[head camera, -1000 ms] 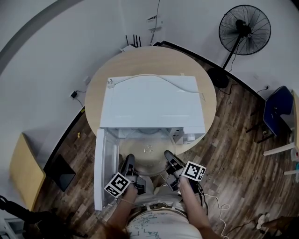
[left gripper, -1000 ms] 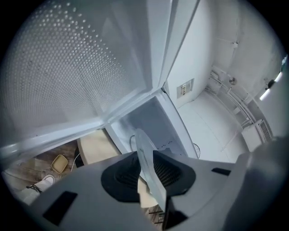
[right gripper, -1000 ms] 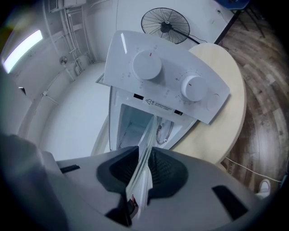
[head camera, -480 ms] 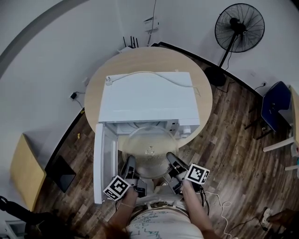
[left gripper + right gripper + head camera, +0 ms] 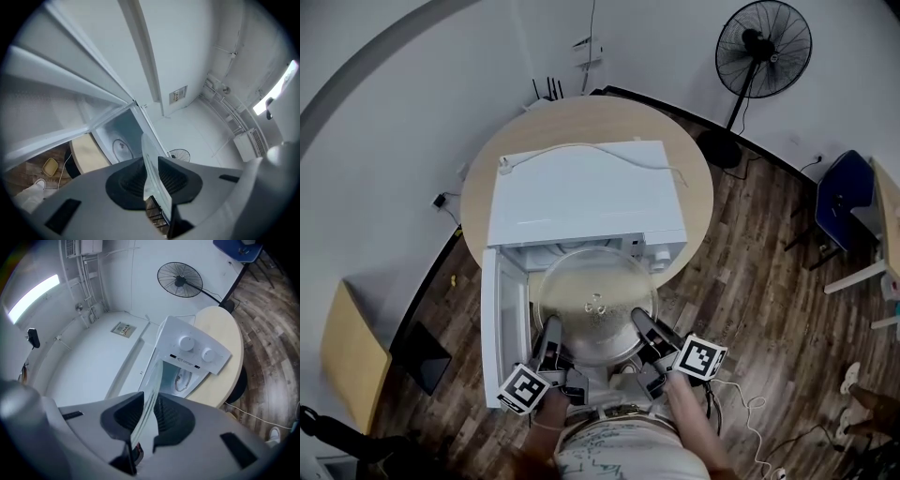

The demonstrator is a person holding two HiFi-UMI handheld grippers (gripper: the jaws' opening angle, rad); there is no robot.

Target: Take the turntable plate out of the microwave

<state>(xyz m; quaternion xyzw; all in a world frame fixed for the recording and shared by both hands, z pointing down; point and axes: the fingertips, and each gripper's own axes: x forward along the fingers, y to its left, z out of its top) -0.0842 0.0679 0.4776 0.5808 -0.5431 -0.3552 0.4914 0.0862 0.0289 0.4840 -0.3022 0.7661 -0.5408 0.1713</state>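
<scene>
in the head view we see a round wooden table at centre frame bearing the white microwave, its door swung open toward the lower left. the glass turntable plate hangs just below the microwave's mouth, lower centre, mostly outside the cavity and carried between both tools. the left gripper pinches the plate's near-left rim, its jaws closing on the glass. the right gripper is clamped narrowly on the near-right rim.
</scene>
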